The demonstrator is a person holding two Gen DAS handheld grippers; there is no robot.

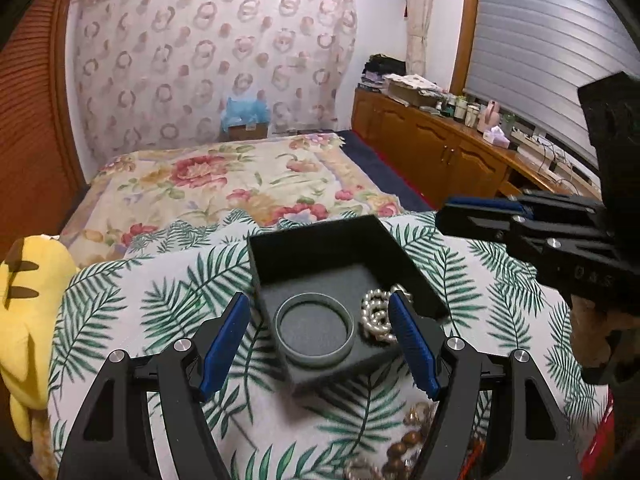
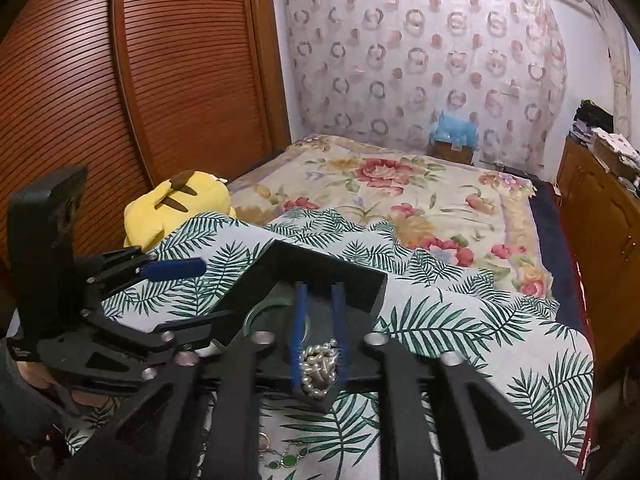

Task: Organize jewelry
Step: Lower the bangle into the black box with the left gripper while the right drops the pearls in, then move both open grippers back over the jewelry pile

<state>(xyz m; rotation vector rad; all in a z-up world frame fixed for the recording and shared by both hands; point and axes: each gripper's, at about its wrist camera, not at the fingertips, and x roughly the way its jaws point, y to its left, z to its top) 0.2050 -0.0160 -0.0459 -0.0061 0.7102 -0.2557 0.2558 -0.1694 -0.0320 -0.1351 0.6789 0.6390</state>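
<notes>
An open black jewelry box (image 1: 280, 248) sits on a leaf-print cloth (image 1: 168, 304). Inside lie a grey-green bangle (image 1: 315, 324) and a pearl strand (image 1: 375, 314). My left gripper (image 1: 320, 340) is open, its blue fingers either side of the box's near corner, empty. My right gripper (image 2: 319, 300) hangs over the box (image 2: 348, 276), jaws narrow with a small gap; the pearl strand (image 2: 320, 364) lies below and between them, and I cannot tell if it is gripped. In the left wrist view the right gripper (image 1: 480, 208) sits at the right, above the box.
Loose brown beads and other jewelry (image 1: 404, 440) lie on the cloth in front of the box; a green-stone necklace (image 2: 286, 460) shows in the right wrist view. A yellow plush toy (image 1: 28, 304) lies left. A floral bed (image 1: 240, 176) is behind, wooden cabinets (image 1: 440, 148) right.
</notes>
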